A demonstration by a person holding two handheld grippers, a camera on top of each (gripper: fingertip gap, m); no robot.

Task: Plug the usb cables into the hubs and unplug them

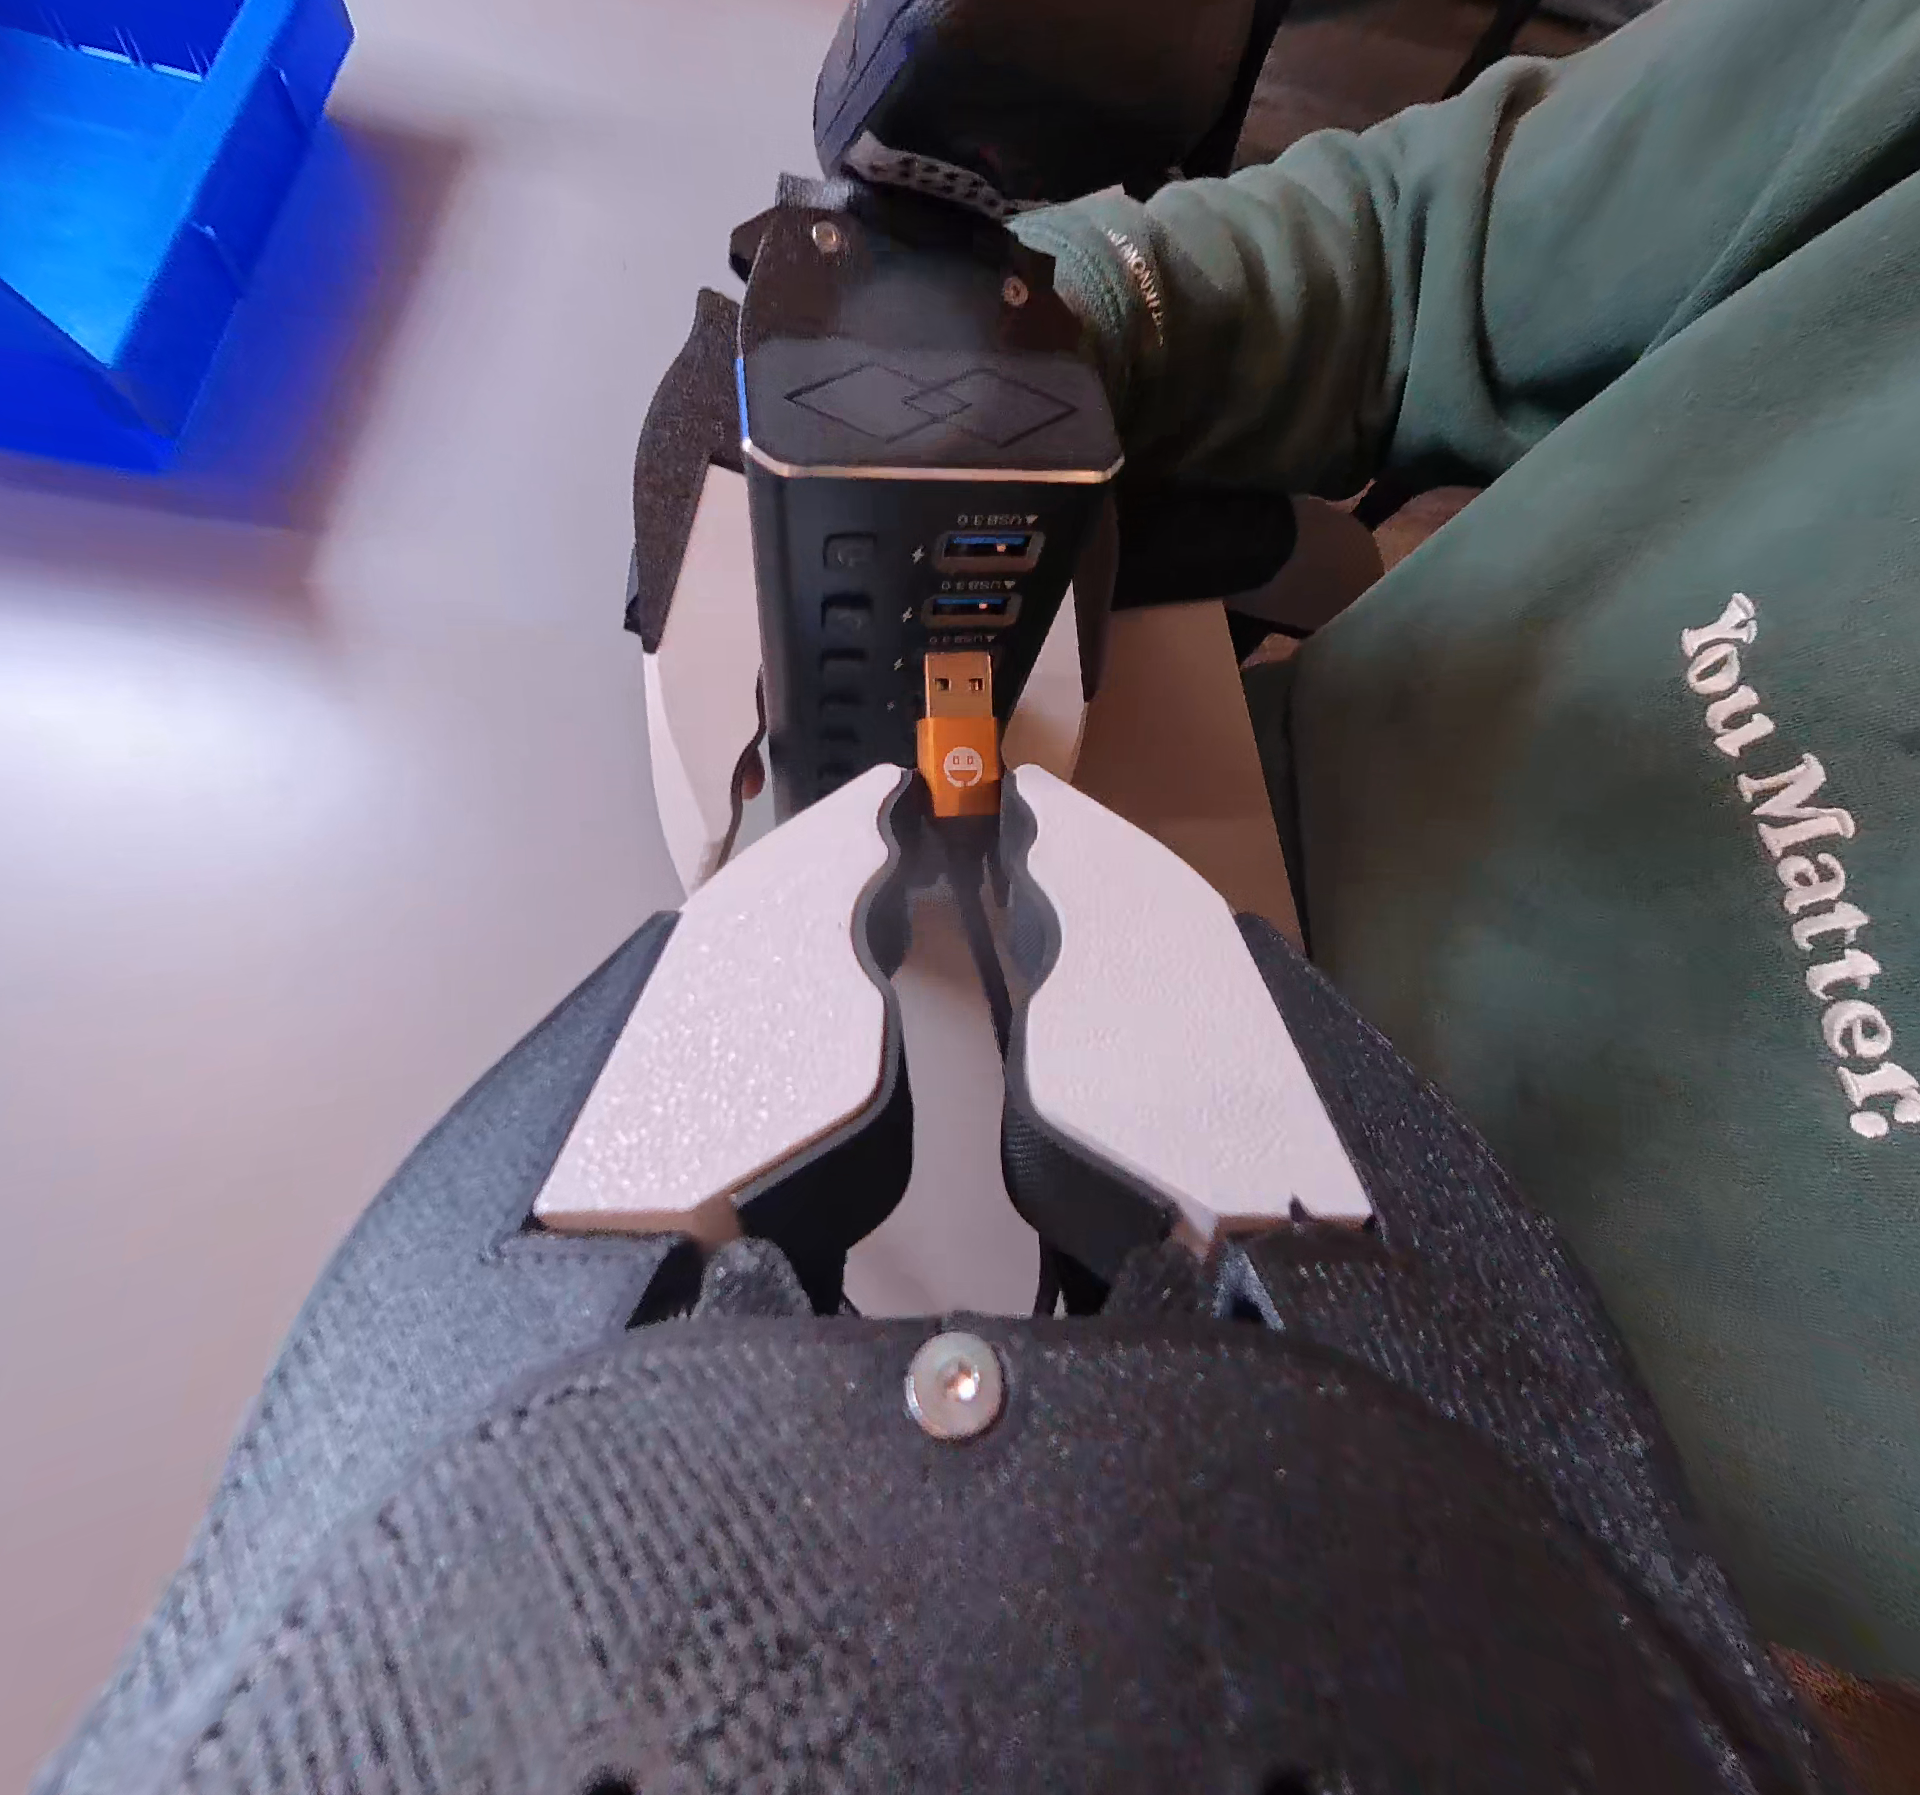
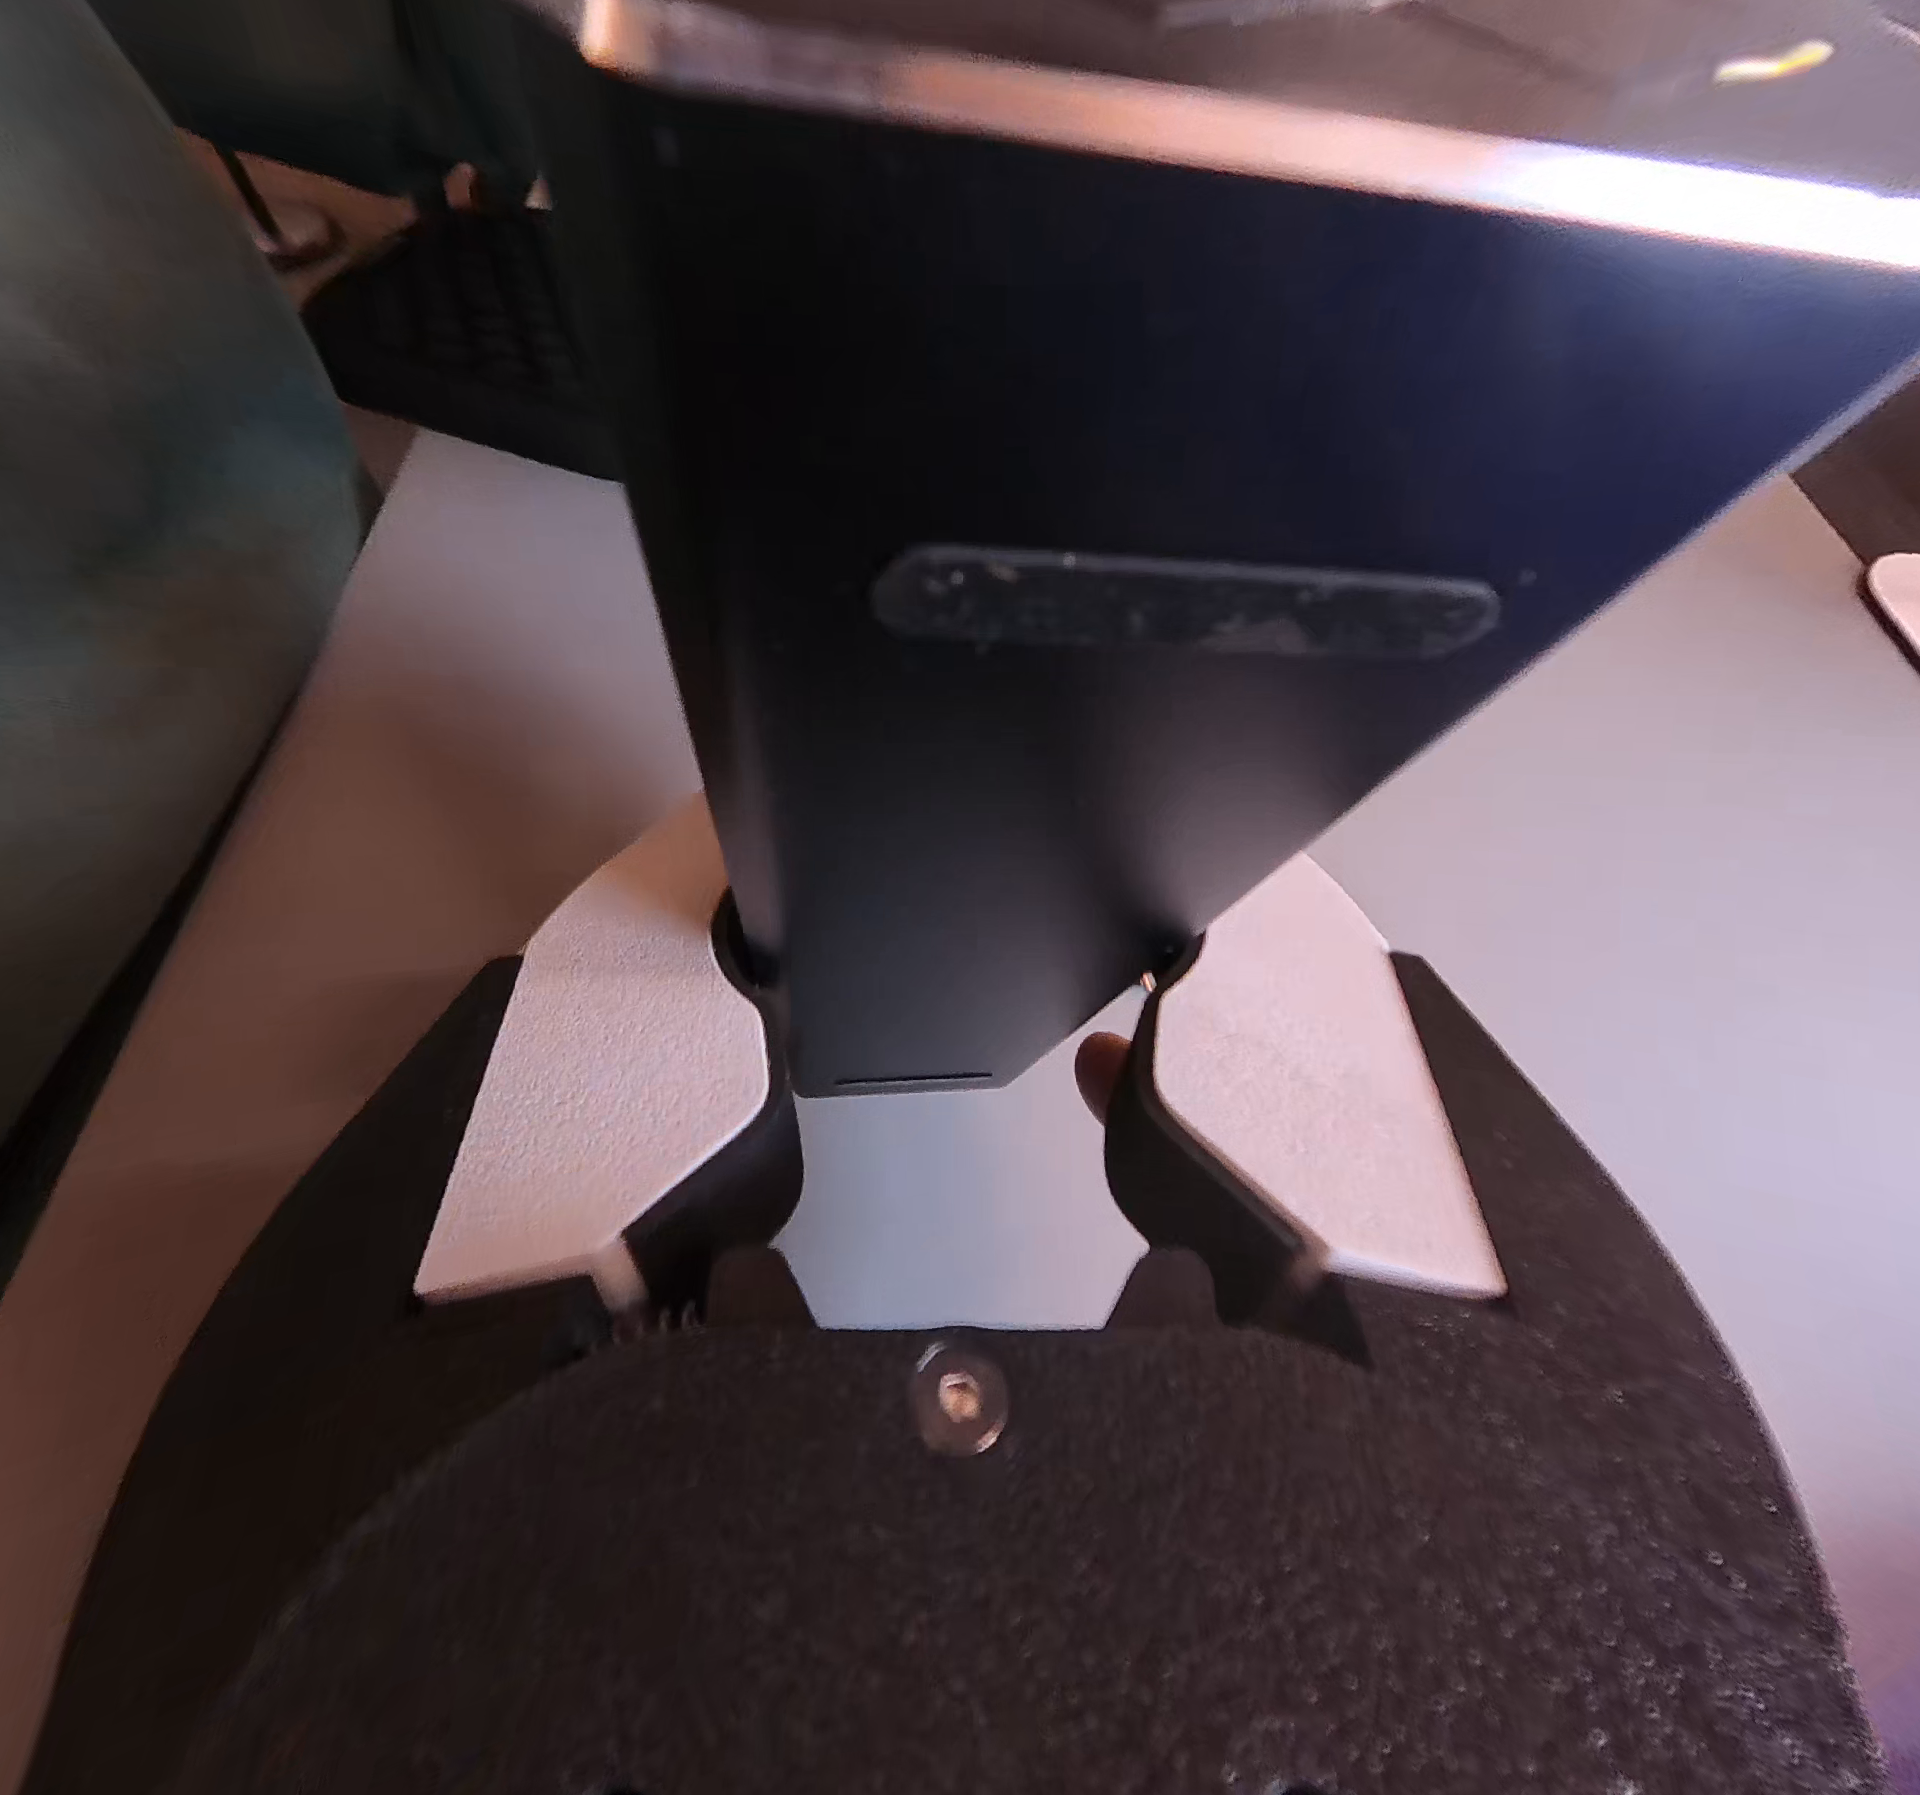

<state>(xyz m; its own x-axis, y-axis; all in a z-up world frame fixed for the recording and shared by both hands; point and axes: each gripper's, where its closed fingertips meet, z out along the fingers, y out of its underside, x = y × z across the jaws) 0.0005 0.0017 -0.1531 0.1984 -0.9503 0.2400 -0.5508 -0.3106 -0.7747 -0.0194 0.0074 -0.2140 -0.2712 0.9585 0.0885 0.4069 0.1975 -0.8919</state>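
Observation:
In the left wrist view my left gripper [image 1: 954, 789] is shut on an orange USB plug [image 1: 956, 758] whose black cable runs back between the fingers. The plug's metal tip points at the black USB hub [image 1: 925, 498], close to the third port down; whether it touches I cannot tell. Two blue ports above it are free. My right gripper [image 2: 961, 956] is shut on the hub [image 2: 1091, 498] and holds it up above the table; in the right wrist view I see only the hub's plain back with a worn pad. The right gripper also shows behind the hub in the left wrist view [image 1: 727, 415].
A blue plastic bin [image 1: 135, 176] stands at the upper left on the pale table [image 1: 208, 914]. A person's green sleeve and sweatshirt [image 1: 1558, 602] fill the right side, beyond the table edge. A white object's corner [image 2: 1896, 602] lies at the far right. The gap from one gripper's tips to the other's is roughly 6 centimeters.

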